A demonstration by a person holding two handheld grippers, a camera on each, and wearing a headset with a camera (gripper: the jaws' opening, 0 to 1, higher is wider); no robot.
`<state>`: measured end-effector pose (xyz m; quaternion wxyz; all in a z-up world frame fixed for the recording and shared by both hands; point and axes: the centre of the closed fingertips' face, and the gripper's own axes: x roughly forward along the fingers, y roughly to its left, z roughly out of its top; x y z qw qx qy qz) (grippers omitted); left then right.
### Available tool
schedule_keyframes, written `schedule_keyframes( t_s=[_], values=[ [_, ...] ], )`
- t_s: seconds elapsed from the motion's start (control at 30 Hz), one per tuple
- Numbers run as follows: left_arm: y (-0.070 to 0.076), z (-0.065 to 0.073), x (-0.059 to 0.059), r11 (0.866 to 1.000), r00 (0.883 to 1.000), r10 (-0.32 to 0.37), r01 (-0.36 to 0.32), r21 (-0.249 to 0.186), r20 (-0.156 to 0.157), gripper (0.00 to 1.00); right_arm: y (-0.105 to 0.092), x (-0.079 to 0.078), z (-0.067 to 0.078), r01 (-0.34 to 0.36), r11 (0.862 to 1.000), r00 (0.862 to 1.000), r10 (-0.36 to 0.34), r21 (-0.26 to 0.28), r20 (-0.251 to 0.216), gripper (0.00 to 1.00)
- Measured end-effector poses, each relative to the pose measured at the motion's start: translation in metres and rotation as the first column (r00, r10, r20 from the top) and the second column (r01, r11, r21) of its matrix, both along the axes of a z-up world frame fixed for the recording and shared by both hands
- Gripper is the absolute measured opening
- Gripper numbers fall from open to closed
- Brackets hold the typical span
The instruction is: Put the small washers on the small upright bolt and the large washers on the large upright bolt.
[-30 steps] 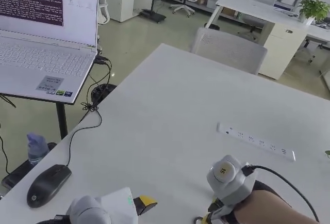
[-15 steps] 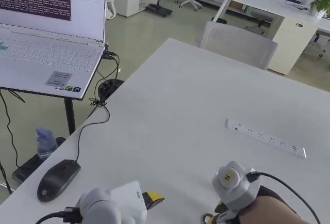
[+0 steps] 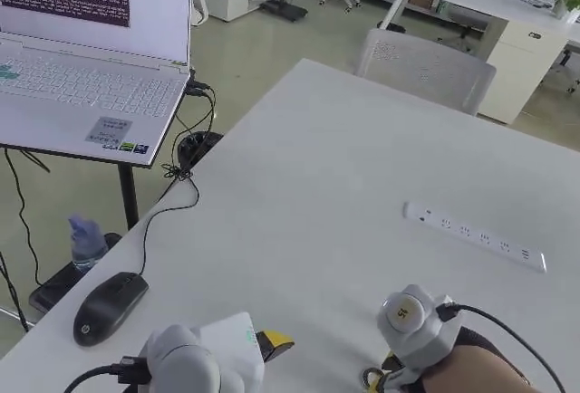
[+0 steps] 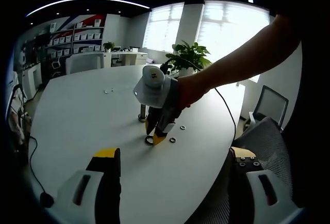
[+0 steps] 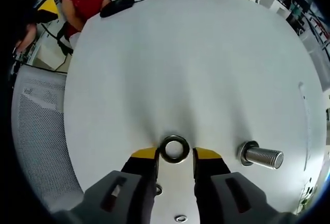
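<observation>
In the right gripper view a large steel washer (image 5: 174, 148) lies flat on the white table (image 5: 196, 69), just between my right gripper's (image 5: 175, 155) yellow fingertips (image 5: 145, 154). The jaws stand a little apart on either side of it. The large upright bolt (image 5: 261, 156) stands to its right. The left gripper view shows the right gripper (image 4: 157, 130) tipped down onto that washer (image 4: 149, 140), with the bolt (image 4: 142, 114) behind it and small washers (image 4: 172, 140) beside it. My left gripper (image 4: 174, 155) hovers wide open, holding nothing. Both grippers sit at the near edge in the head view: left gripper (image 3: 272, 345), right gripper (image 3: 390, 377).
A power strip (image 3: 474, 237) lies on the table at the right. A black mouse (image 3: 111, 307) rests near the table's left corner. An open laptop (image 3: 82, 85) stands on a stand to the left. A grey chair (image 3: 426, 69) is at the far edge. More washers (image 4: 106, 91) lie far off.
The head camera has shifted, so the scene slid right and down. The left gripper shows a little more at the bottom edge. The right gripper stays low at the near edge.
</observation>
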<state>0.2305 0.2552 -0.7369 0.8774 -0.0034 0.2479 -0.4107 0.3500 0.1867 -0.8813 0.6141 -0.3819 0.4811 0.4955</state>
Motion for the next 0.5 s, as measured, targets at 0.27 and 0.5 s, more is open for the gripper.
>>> schedule_keyframes(
  t_s=[0.27,0.5],
  values=[
    [-0.0005,0.0023,0.0019,1.0,1.0,-0.001,0.001,-0.006,0.007,0.86,0.0005,0.0007,-0.0002,0.004,1.0,1.0,-0.004,-0.018,0.012,0.28],
    [0.0012,0.0031,0.003,1.0,1.0,0.007,-0.006,-0.012,0.01,0.86,0.0003,-0.0025,-0.0015,0.032,0.999,0.999,-0.032,-0.032,0.017,0.25]
  ],
)
